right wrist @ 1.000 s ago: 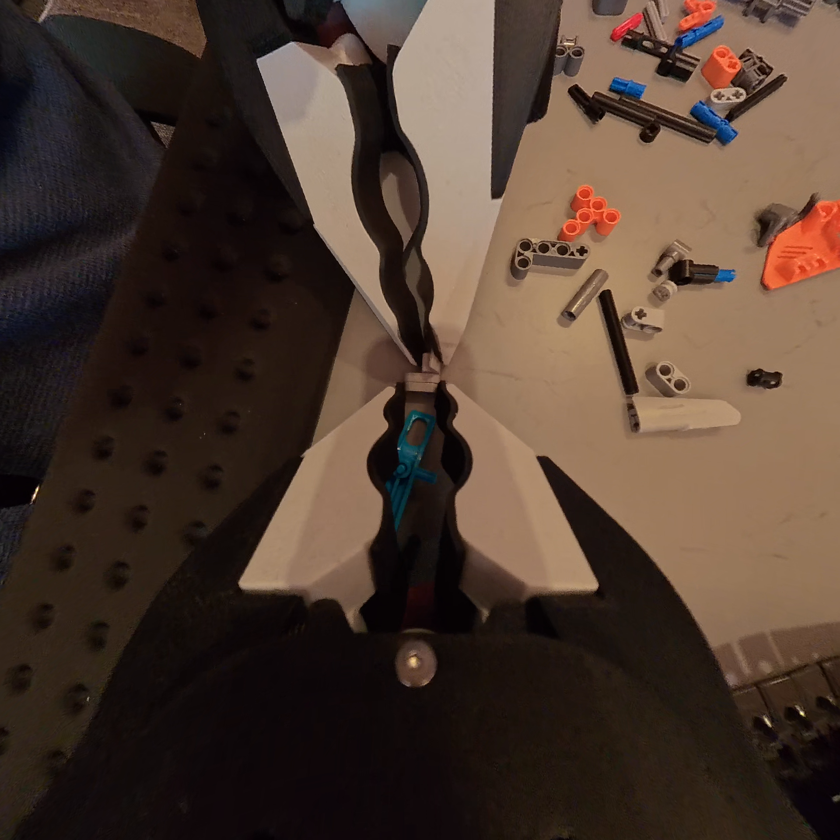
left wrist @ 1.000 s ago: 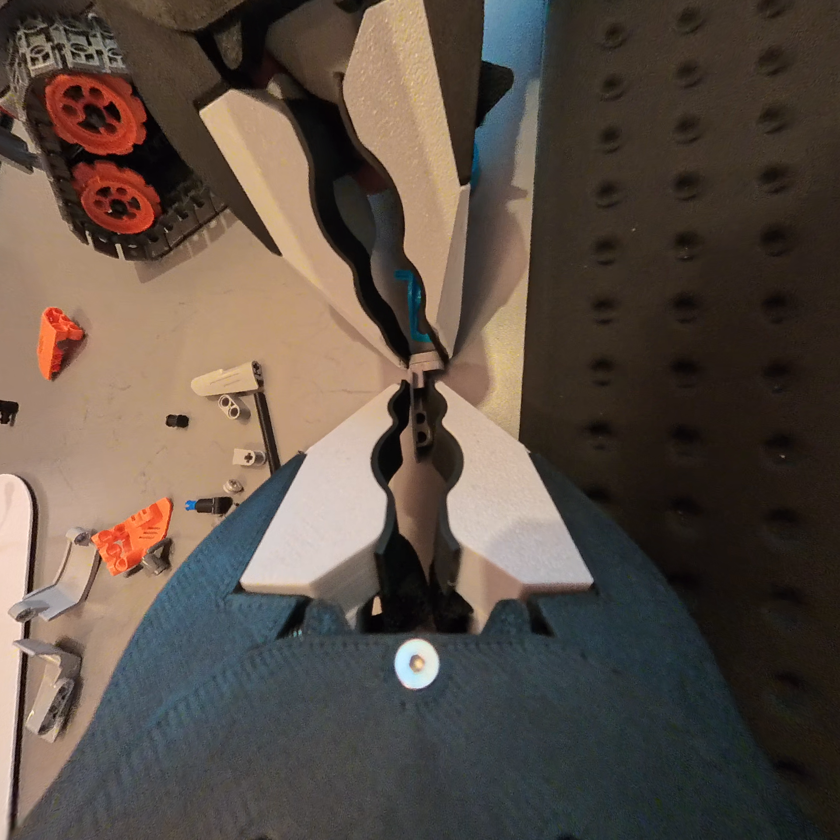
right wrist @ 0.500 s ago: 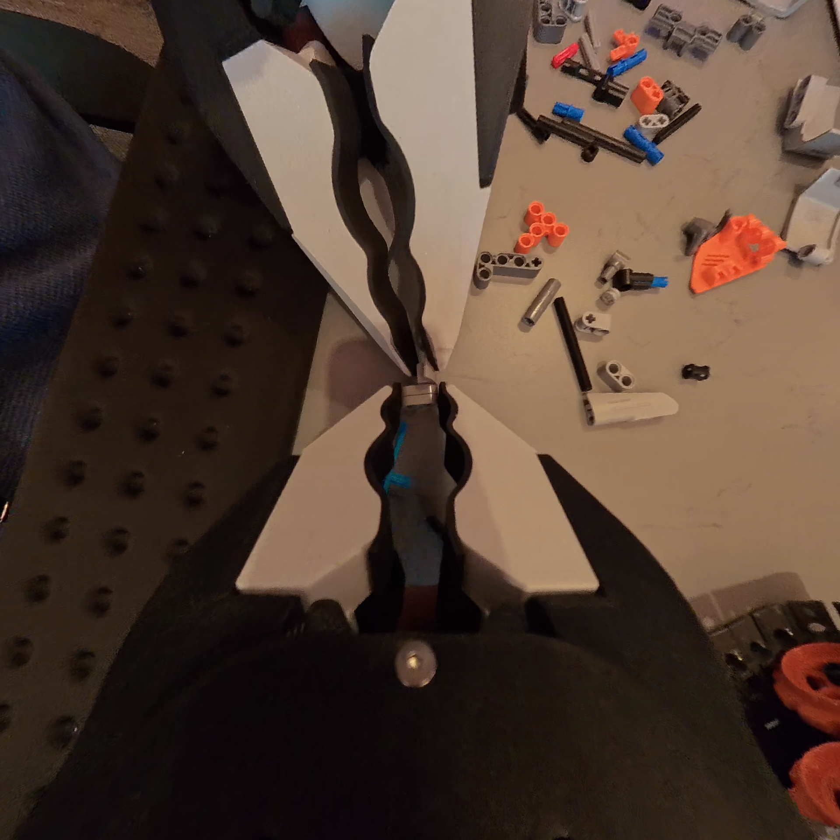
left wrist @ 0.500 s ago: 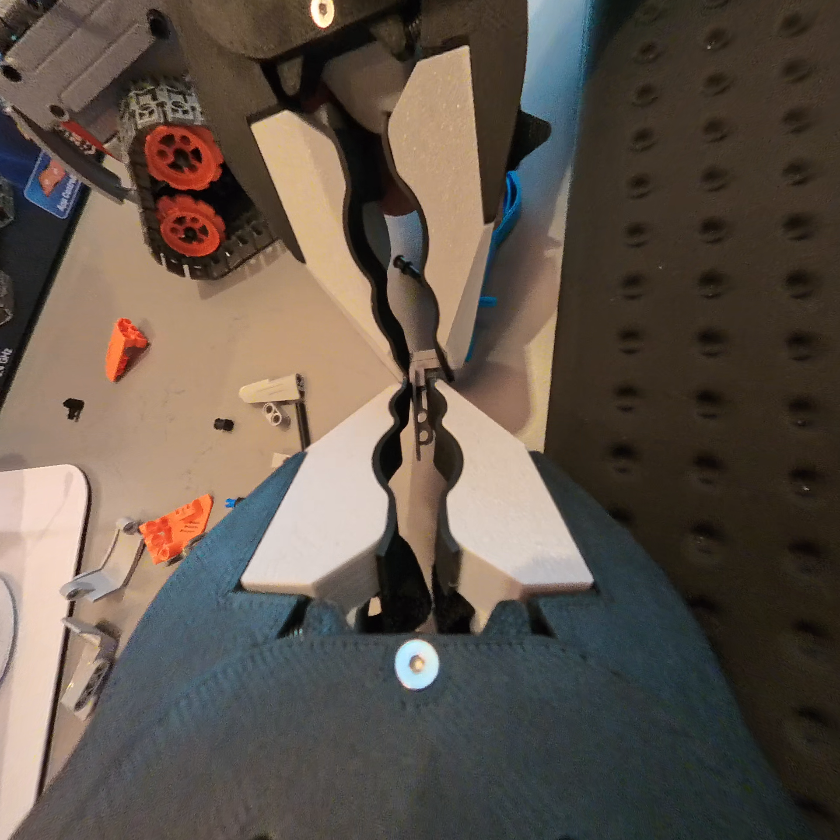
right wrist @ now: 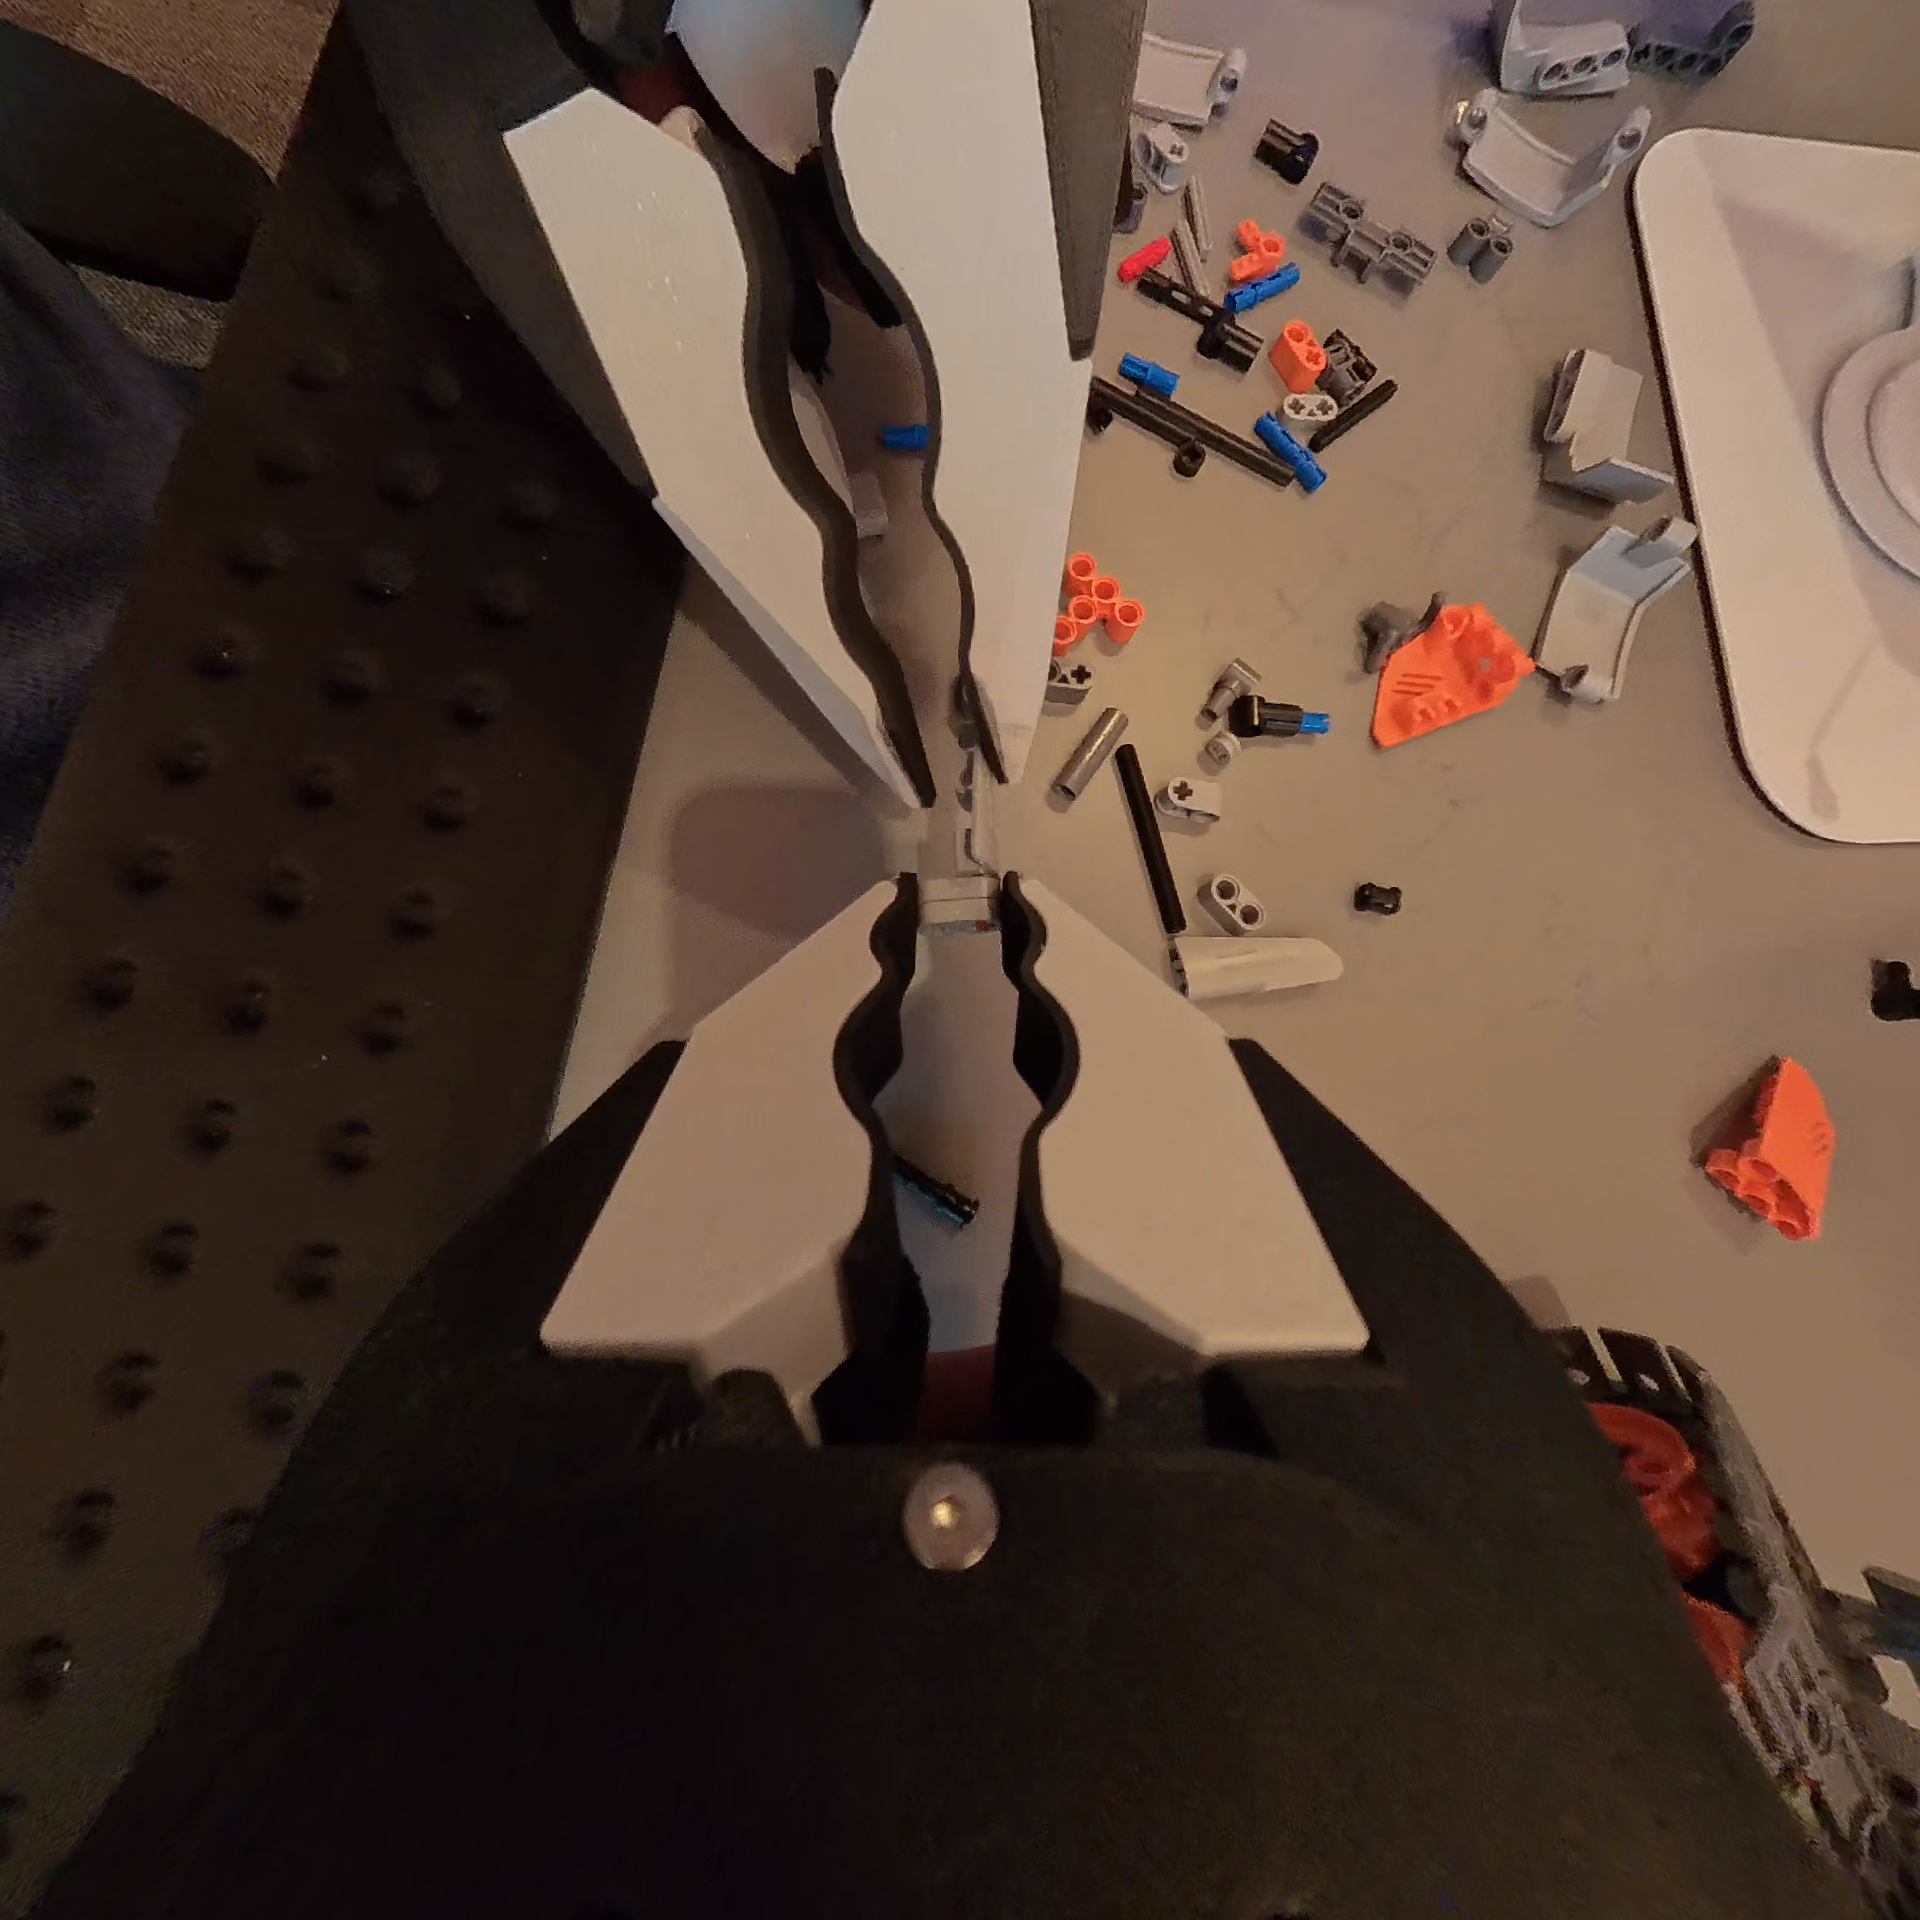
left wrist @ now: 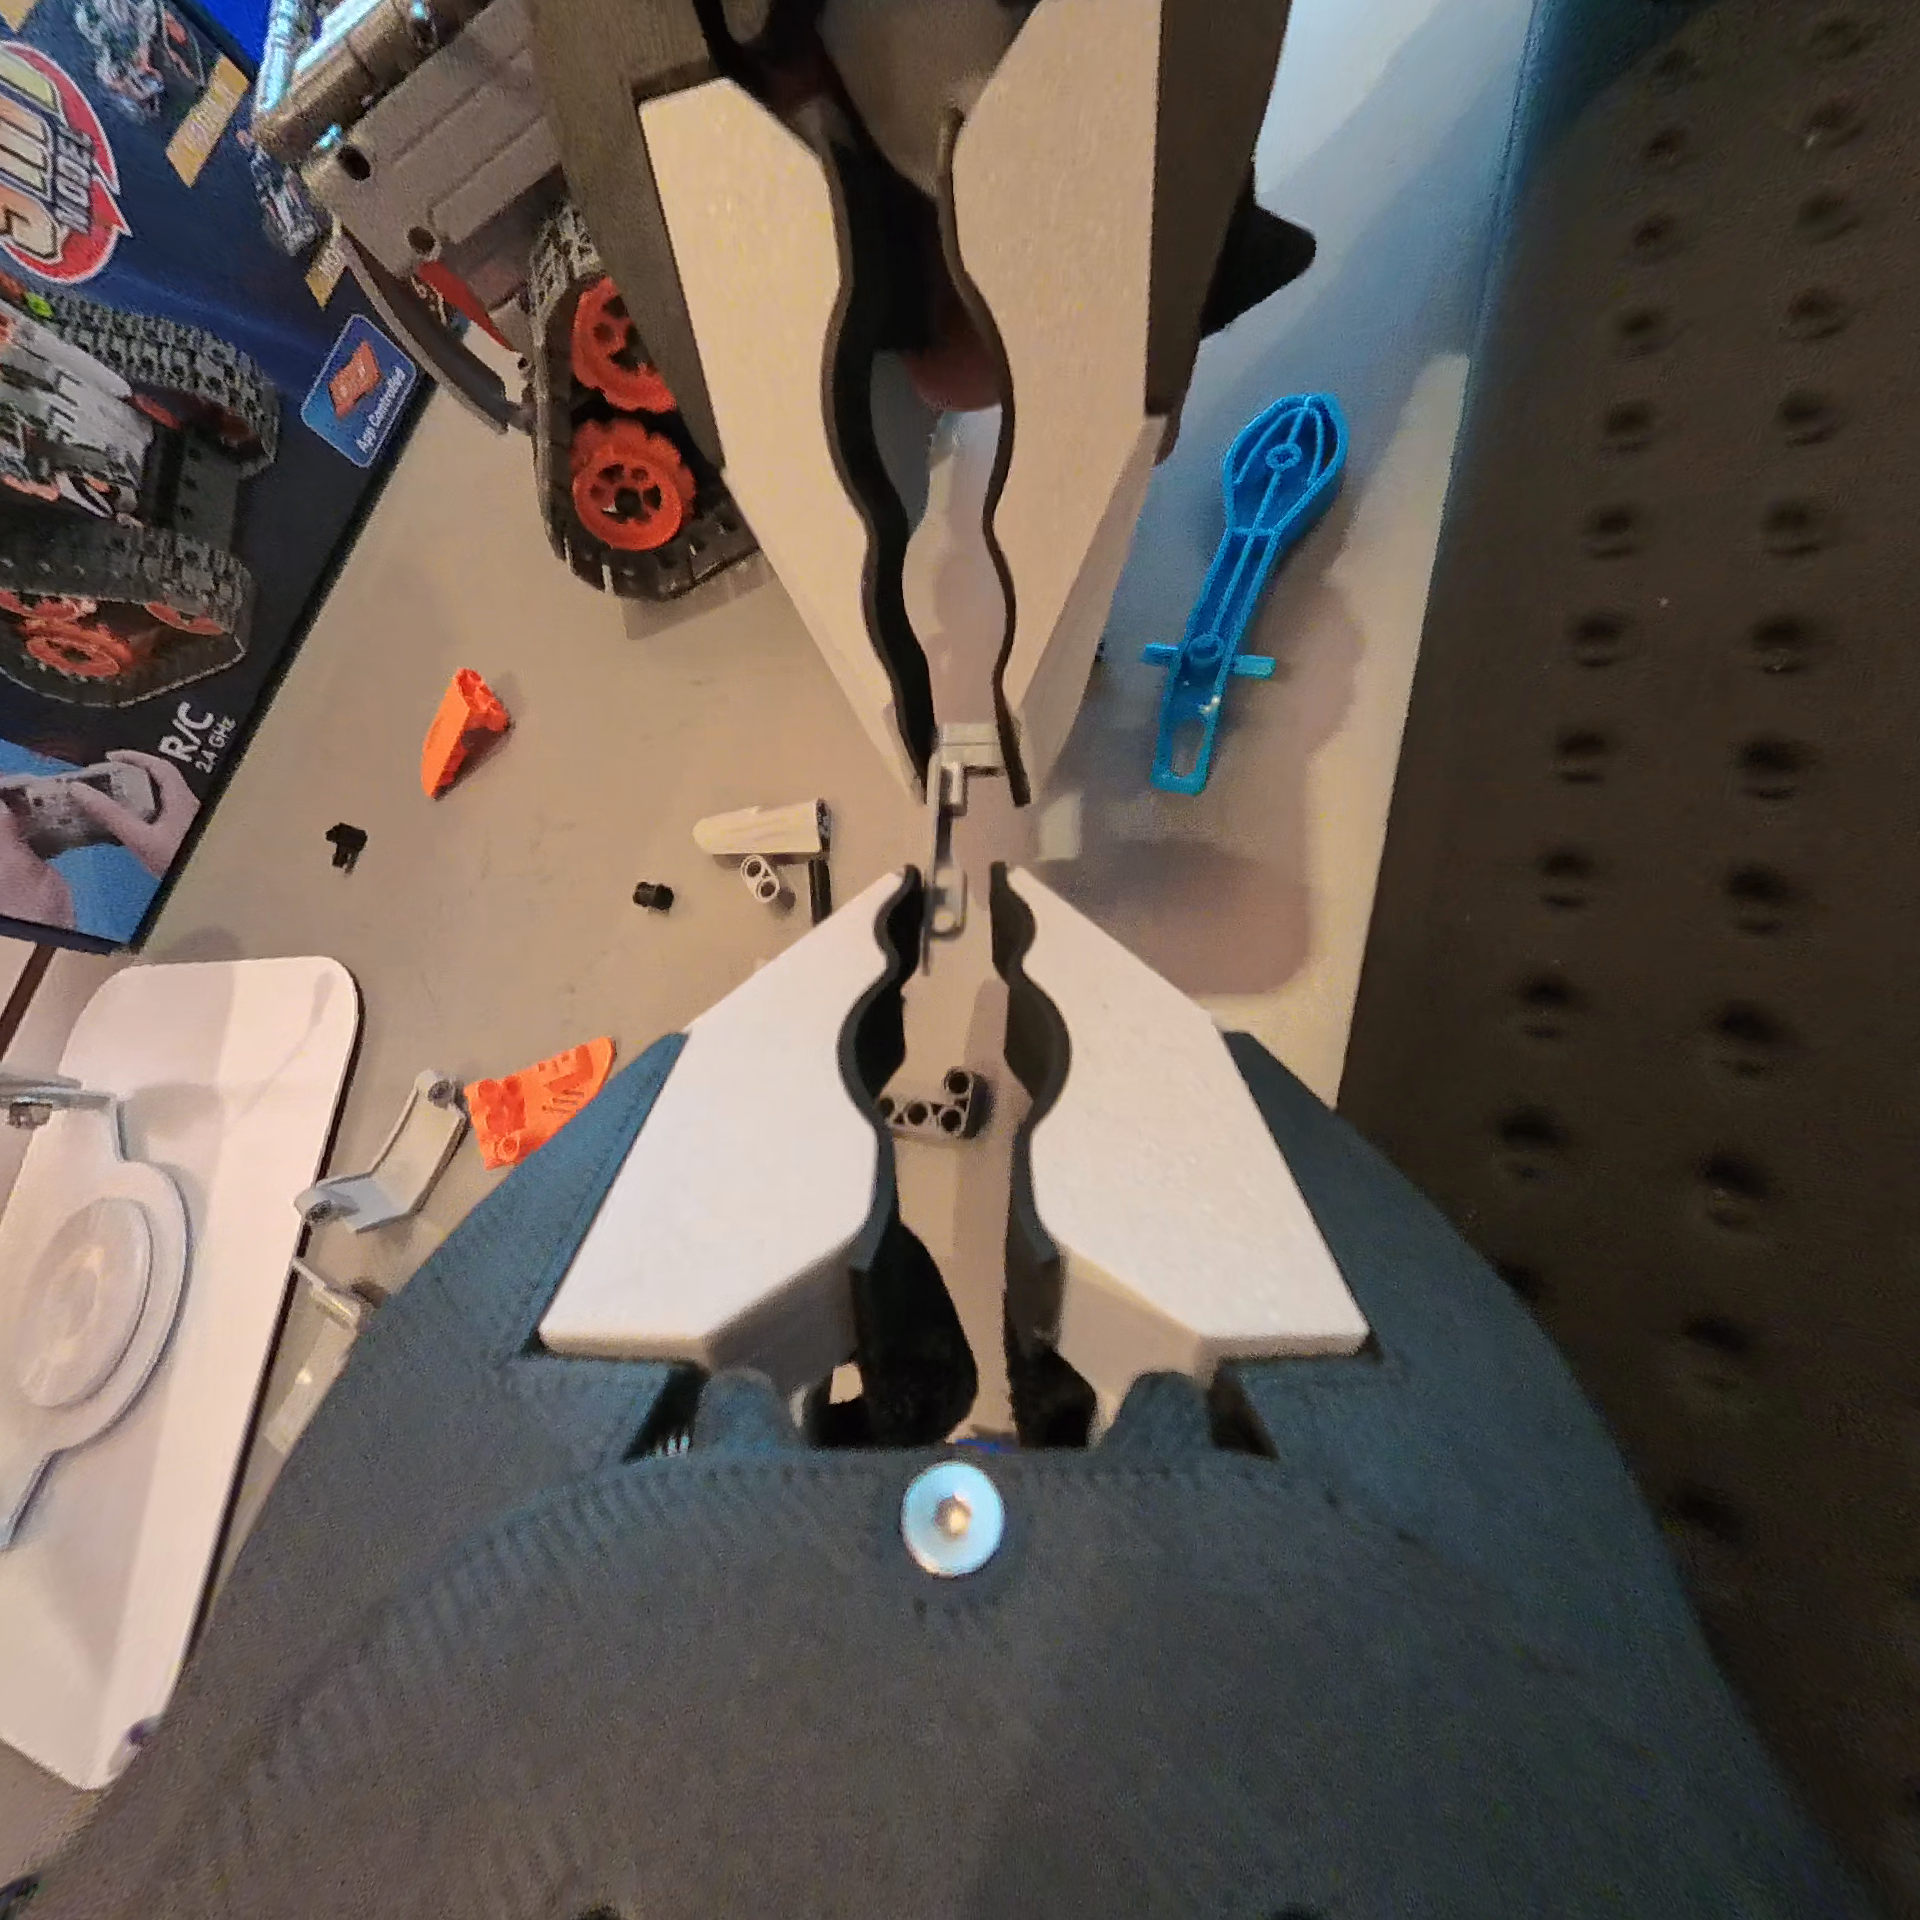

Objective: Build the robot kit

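Two pairs of tongs meet tip to tip over a grey desk [left wrist: 582, 727], joined by one small grey building-toy piece [left wrist: 951, 831].

From the left wrist view, the left tongs [left wrist: 954, 883] stand slightly parted around the thin lower end of that piece; whether their pads actually press it cannot be told. The right tongs [left wrist: 971, 769] come down from the top of the picture and pinch the piece's wider grey head. Just right of the piece lies a blue lever-shaped tool [left wrist: 1242, 582], flat on the desk. Left of the piece sit a pale wedge panel [left wrist: 764, 829], a small black pin [left wrist: 652, 896] and an orange wedge brick [left wrist: 462, 727]; farther up-left stands a tracked toy vehicle with orange wheels [left wrist: 623, 436], beside a printed box [left wrist: 135, 468]. A dark studded mat [left wrist: 1683, 831] runs along the right of the piece.

From the right wrist view, the right tongs [right wrist: 956, 894] are pressed onto the grey piece [right wrist: 958, 902] at their tips, and the left tongs [right wrist: 961, 774] reach in from above, slightly parted. Right of the piece lie a black axle [right wrist: 1151, 842], a grey tube [right wrist: 1089, 767], an orange connector cluster [right wrist: 1099, 613], an orange panel [right wrist: 1449, 675] and a white tray [right wrist: 1787, 499].
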### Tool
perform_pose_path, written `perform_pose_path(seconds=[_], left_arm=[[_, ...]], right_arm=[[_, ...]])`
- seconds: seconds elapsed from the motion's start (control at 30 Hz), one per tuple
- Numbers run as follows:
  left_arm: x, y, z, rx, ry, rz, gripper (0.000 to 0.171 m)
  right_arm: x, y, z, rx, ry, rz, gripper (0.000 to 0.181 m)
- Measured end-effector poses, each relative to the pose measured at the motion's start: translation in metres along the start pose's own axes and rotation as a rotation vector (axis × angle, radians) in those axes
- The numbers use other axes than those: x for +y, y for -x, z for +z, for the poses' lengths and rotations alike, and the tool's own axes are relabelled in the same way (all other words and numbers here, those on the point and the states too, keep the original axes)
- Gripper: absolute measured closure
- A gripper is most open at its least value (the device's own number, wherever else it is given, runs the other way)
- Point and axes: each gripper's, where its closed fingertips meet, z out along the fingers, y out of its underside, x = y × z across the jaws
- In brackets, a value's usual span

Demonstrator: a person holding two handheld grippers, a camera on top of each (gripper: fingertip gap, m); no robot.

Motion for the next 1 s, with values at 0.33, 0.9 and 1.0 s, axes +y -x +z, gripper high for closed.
perform_pose_path(seconds=[0.33,0.9,1.0], left_arm=[[0.010,-0.005,0.012,0.041,0.058,-0.038,0.166],[0.020,-0.008,0.019,0.058,0.114,-0.059,0.156],[0.019,-0.009,0.017,0.066,0.108,-0.059,0.155]], right_arm=[[0.011,-0.001,0.003,-0.014,0.025,0.018,0.159],[0.028,0.005,0.013,-0.086,0.098,0.055,0.169],[0.029,0.007,0.015,-0.098,0.113,0.067,0.168]])
